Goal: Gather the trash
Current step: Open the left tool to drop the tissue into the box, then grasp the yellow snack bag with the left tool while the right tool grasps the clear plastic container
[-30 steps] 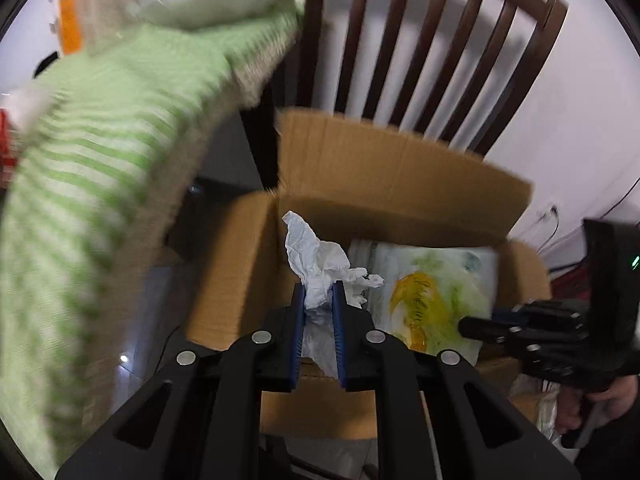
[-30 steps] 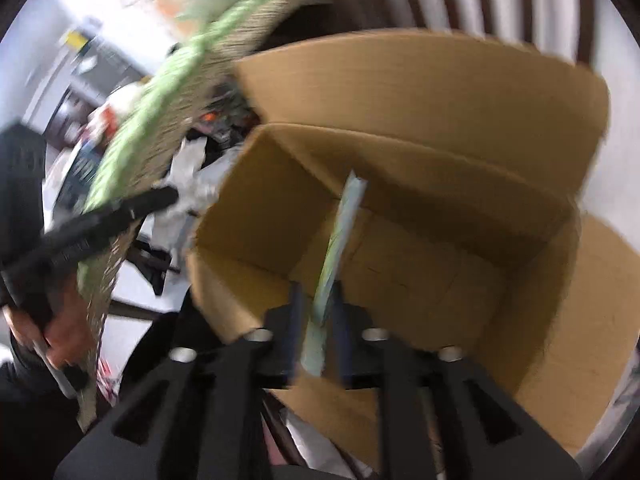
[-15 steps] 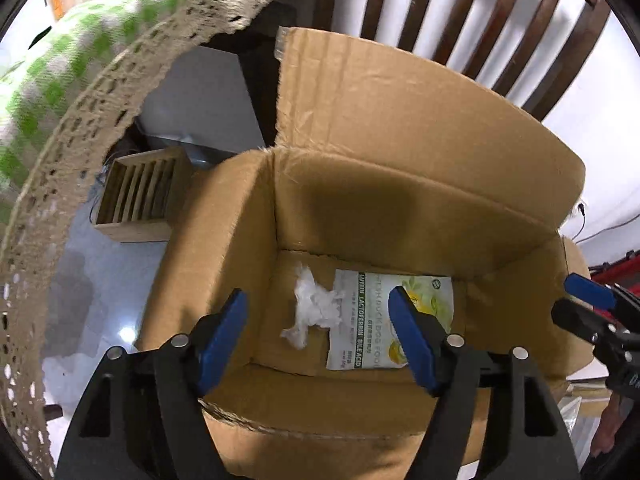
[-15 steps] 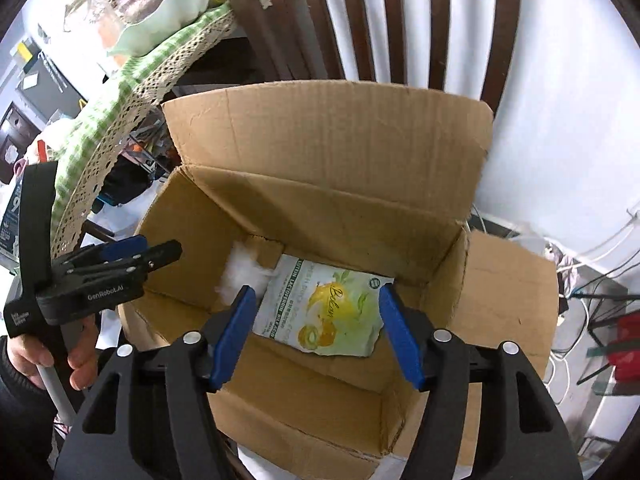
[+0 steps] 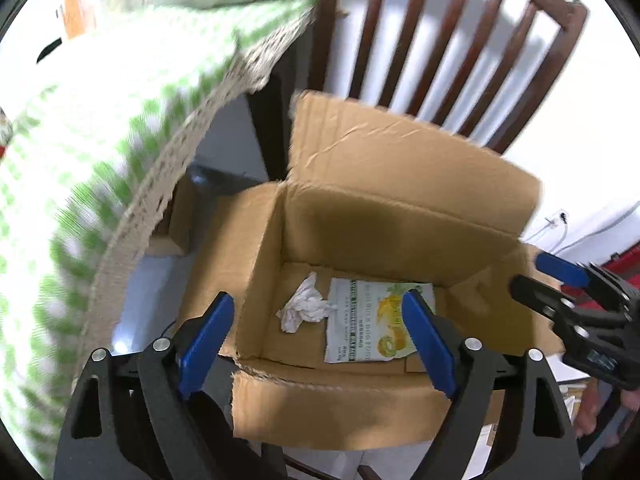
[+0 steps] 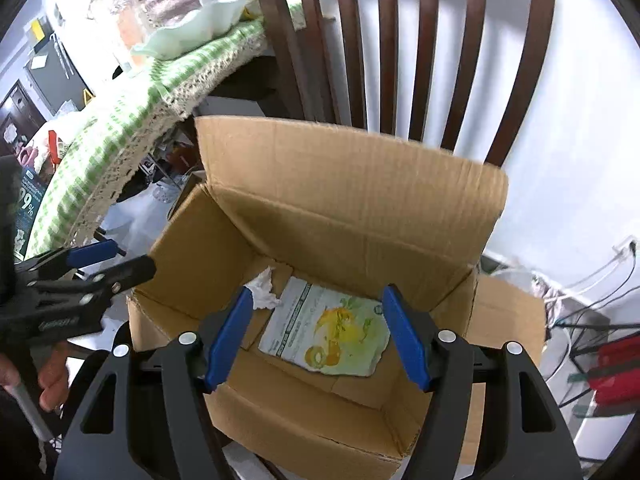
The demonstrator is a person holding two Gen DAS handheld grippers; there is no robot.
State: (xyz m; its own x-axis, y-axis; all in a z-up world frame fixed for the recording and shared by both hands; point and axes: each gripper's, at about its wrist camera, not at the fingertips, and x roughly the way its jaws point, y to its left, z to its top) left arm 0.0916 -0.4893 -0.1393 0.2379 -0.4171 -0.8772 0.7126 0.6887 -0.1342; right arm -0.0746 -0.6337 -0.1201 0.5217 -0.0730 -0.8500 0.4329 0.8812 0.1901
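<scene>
Hovering over the open cardboard box (image 5: 400, 208), left gripper (image 5: 316, 340) and right gripper (image 6: 318, 338) both have jaws spread wide, holding nothing. Crumpled tissue (image 5: 304, 310) lies on box floor near the back left corner, just beside flat fruit-print wrapper (image 6: 328, 338) at floor centre. Chair (image 6: 400, 40) behind box; green checked tablecloth (image 6: 120, 128) at left.

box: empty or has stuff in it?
Not empty. A crumpled tissue and a flat printed wrapper lie on the floor of the open box.
</scene>
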